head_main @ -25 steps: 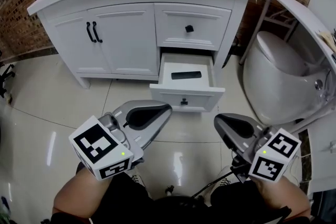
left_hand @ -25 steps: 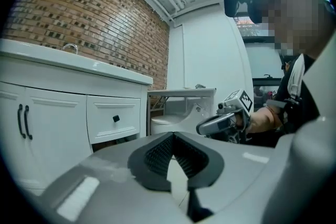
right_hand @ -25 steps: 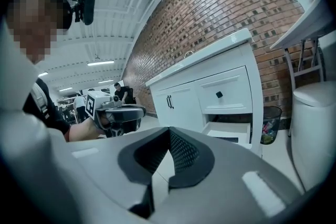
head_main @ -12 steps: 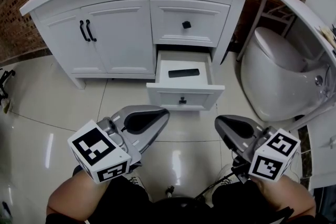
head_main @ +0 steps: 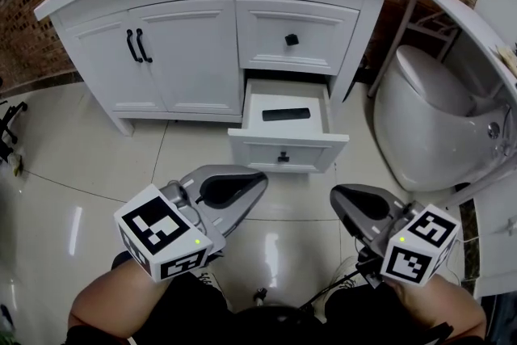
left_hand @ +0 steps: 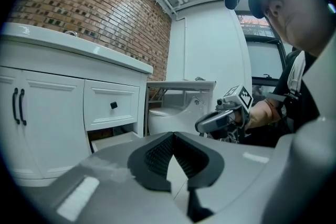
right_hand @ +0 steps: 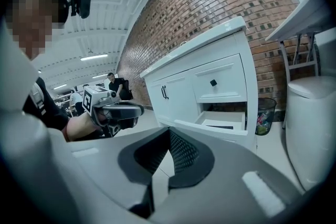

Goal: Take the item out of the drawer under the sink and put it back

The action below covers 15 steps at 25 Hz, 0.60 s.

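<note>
Inside open drawer [head_main: 288,149], black item [head_main: 286,115] crosswise, side-to-side.

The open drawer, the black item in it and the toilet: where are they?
open drawer [head_main: 258,151], head view, its front panel.
black item [head_main: 286,115], head view, middle of its top.
toilet [head_main: 436,85], head view, its lid.

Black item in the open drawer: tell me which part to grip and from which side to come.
I would grip the black item at its middle, across its narrow width, coming down from above. It is a slim bar lying flat in the open drawer, long side parallel to the drawer front; the walls likely block a sideways approach.
</note>
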Tool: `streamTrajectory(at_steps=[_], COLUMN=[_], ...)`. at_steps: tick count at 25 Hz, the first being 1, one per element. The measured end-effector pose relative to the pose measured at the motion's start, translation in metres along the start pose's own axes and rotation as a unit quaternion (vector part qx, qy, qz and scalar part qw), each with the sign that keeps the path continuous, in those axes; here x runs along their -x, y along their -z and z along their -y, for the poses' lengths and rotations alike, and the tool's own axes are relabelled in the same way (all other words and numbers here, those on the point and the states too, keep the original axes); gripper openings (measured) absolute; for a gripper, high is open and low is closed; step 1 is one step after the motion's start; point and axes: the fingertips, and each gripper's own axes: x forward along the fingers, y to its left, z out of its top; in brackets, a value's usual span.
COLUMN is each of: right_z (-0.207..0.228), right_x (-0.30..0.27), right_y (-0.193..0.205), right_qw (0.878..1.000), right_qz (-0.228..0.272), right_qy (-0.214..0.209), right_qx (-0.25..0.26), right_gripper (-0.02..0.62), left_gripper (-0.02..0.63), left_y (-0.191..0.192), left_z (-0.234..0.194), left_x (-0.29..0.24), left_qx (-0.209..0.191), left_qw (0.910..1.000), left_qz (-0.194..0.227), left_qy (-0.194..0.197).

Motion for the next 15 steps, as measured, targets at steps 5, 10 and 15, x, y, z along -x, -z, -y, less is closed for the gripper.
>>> streamTrajectory(at_steps=[5, 10, 15], right_z=[-0.0026, -0.0021, -0.001], right_x=[-0.0004, 0.0013, 0.002], right_y=[0.0017, 0.0002, -0.0011], right_qw=[1.0, 1.0, 1.0], right_qz=[-0.005, -0.003, -0.001], right_qy=[0.0, 0.002, 0.004], right_qx=[0.006, 0.006, 0.006], right_gripper=[0.002, 0.002, 0.002], left_gripper=[0.006, 0.006, 0.006], left_y=[0.0016, 0.0018, 0.0021], left_z=[-0.0001, 0.0, 0.0004], left_x=[-0.0031, -0.0044, -0.0041], left_qx=[-0.003, -0.005, -0.007], left_qw=[1.0, 1.0, 1.0], left_qz=[-0.003, -0.006, -0.006], left_qy=[-0.002, -0.002, -0.002])
